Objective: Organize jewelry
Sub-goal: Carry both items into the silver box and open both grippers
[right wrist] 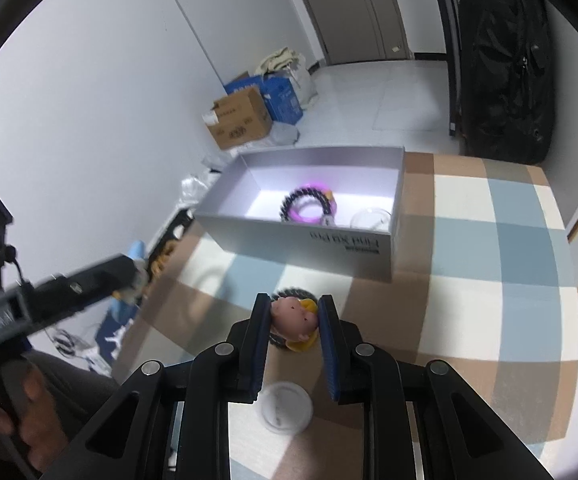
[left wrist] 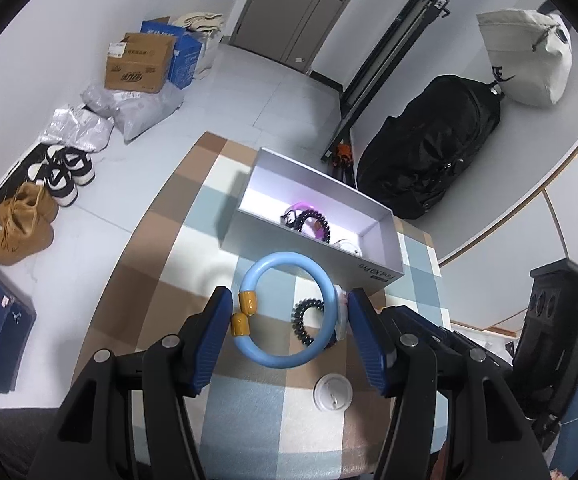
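Note:
My left gripper (left wrist: 289, 300) is shut on a light blue bangle (left wrist: 321, 276) with two amber beads, held above the checked tablecloth. My right gripper (right wrist: 295, 306) is shut on a pink pig charm (right wrist: 291, 316) fixed to a black coil hair tie (right wrist: 289, 293), just above the cloth. The open grey box (left wrist: 385, 236) stands beyond both grippers; it also shows in the right wrist view (right wrist: 301, 236). Inside lie a black coil tie (right wrist: 309, 196) on a purple bangle and a clear ring (right wrist: 371, 216). Another black coil tie (left wrist: 305, 318) lies on the cloth under the bangle.
A small round clear-and-white case (left wrist: 333, 394) lies on the cloth near me, also in the right wrist view (right wrist: 285, 402). The table edge drops to a floor with shoes (left wrist: 29, 216), cardboard boxes (left wrist: 141, 64) and a black backpack (left wrist: 429, 144).

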A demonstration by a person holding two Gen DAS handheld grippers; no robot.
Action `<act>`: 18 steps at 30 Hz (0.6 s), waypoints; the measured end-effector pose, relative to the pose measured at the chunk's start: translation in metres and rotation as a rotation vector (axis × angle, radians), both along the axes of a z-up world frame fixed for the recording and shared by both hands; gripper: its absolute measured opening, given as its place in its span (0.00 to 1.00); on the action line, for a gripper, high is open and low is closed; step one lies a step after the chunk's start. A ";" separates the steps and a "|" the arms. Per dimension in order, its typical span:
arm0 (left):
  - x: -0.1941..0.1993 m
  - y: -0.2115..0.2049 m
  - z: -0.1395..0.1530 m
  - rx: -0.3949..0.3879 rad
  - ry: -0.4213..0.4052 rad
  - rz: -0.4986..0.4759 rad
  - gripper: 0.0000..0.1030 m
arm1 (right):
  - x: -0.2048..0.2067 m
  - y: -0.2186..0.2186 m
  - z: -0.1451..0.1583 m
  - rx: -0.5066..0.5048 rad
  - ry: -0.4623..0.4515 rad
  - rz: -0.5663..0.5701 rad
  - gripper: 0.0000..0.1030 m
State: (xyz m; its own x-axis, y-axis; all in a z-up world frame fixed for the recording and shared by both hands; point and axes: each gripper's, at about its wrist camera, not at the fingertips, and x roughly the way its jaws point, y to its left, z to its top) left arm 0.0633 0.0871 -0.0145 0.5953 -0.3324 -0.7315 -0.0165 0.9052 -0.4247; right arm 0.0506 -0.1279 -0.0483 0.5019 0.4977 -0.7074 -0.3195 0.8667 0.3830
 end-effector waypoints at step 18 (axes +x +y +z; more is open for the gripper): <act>0.049 -0.016 0.005 -0.025 -0.031 -0.007 0.53 | 0.043 -0.009 0.027 0.143 -0.051 -0.004 0.22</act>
State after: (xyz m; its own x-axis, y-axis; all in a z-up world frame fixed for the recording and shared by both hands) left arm 0.1118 0.0708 -0.0090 0.6151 -0.3540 -0.7045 0.0028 0.8945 -0.4471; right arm 0.0936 -0.1366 -0.0212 0.5374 0.5895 -0.6030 -0.3383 0.8057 0.4862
